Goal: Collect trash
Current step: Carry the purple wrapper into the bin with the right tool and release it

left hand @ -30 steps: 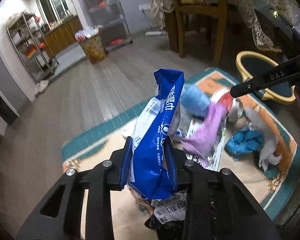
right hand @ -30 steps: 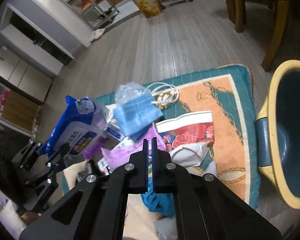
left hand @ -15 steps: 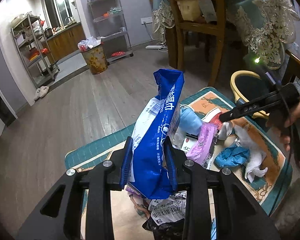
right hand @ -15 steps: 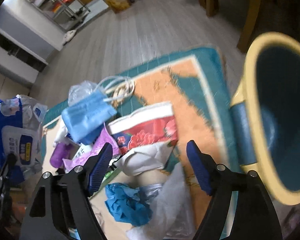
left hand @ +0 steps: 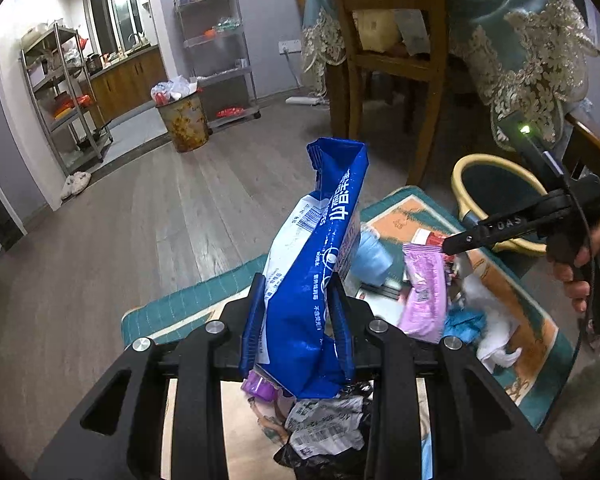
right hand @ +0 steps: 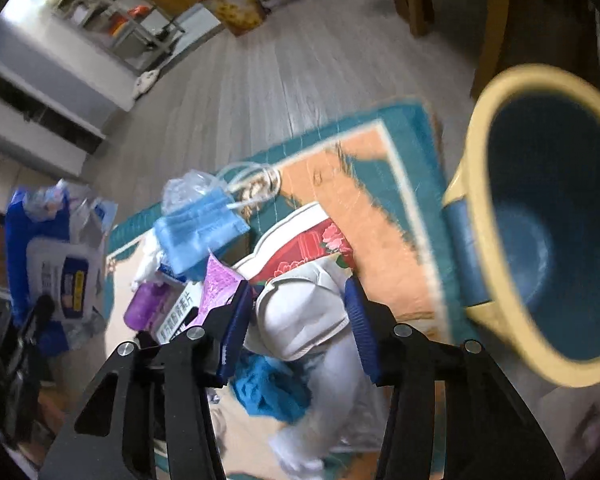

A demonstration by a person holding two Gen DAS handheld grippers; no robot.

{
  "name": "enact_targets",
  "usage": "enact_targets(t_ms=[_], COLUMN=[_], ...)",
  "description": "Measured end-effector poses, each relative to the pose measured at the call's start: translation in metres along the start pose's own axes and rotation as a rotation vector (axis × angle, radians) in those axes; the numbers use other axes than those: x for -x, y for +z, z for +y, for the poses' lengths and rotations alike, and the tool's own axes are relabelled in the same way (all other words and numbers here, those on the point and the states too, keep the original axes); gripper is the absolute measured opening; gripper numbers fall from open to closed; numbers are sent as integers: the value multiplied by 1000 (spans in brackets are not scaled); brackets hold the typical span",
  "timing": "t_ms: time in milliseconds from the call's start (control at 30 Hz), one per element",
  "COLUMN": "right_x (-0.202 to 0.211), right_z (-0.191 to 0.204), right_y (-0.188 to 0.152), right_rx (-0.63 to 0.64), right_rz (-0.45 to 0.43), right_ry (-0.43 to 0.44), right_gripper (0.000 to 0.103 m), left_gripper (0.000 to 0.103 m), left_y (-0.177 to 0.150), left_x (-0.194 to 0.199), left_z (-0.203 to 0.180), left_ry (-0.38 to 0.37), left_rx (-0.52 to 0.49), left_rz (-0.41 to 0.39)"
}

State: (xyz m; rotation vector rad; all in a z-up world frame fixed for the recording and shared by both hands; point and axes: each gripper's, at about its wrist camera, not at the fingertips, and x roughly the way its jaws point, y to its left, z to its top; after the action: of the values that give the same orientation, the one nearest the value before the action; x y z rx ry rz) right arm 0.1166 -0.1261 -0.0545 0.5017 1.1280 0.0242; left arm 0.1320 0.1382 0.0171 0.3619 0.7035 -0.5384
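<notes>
My left gripper [left hand: 298, 320] is clamped on a tall blue wet-wipes pack [left hand: 320, 280], a soft glossy film pouch standing upright between the blue ribbed pads, its crimped top edge above and a white back panel with a barcode turned left; white characters run up the blue side, too curved for me to read. Only my right wrist view shows that pack's front [right hand: 56, 264]: a white flip-lid patch with a blue and yellow label, text too blurred. My right gripper [right hand: 298, 326] stands spread wide, jaws either side of a white moulded cup-shaped mask [right hand: 304, 312] without closing on it. Just beyond it lies a flat red and white floral packet [right hand: 304, 244], a crinkly purple wrapper [right hand: 216, 286] to its left, and a pleated blue face mask [right hand: 198, 228] with white ear loops. Below the pads sits crumpled teal material [right hand: 272, 394]. All of it rests on a quilted orange mat with a teal border [right hand: 380, 200]. The round bin [right hand: 540, 220], yellow rim and dark blue inside, stands at the mat's right edge, mouth toward me. From the left wrist view alone I see the right tool's side marked "DAS" [left hand: 508, 222], the hand [left hand: 592, 256] gripping it, and torn barcoded paper [left hand: 324, 424] under my left fingers.
</notes>
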Motion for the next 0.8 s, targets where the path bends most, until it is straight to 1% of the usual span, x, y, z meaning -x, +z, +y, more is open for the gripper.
enact_targets(t_ms=[67,167,200,267,300,367,500,600,633,667,733,800], right_x=[16,42,51,60,64,70,79,77,74,69,48,28], right_z=[13,32,36,32,31,20,19,26,28,29,32,35], right_y=[-4,-14,-18,-25,-26,-27,-28,-32,-33,-35,-36,-36], right_rx=[96,285,332,351,354,286,251,289,304,304,291,295], right_rz=[-42,-112,-135,-147,-155,-145,-168,-194,-192,-182,-115,-60], right_ry=[-63,-190,-213,-233,-238,-198,-207,-249,-249,-218,-143,-121], right_gripper=[49,49,49,49,49,49,49,49,49,49,49,49], left_gripper=[31,31,31,31,31,31,31,31,31,31,31,31], left_y=[8,18,21,26,28,31,32,31,30,28,25,22], left_x=[5,10,12,14,14,14,13,10,9,7,6,6], left_z=[-4,-18,-22,-32,-36,-45,-57,-61,-62,-64,-63,-57], left_ry=[-15,-34,-40,-52,-60,-72,-96,-117,-118,-113,-103,-89], left_rx=[6,-1,-6,-17,-21,-35,-40,-25,-28,-39,-51,-46], left_rz=[-26,-54,-62,-75,-80,-84,-70,-55,-53,-47,-39,-30])
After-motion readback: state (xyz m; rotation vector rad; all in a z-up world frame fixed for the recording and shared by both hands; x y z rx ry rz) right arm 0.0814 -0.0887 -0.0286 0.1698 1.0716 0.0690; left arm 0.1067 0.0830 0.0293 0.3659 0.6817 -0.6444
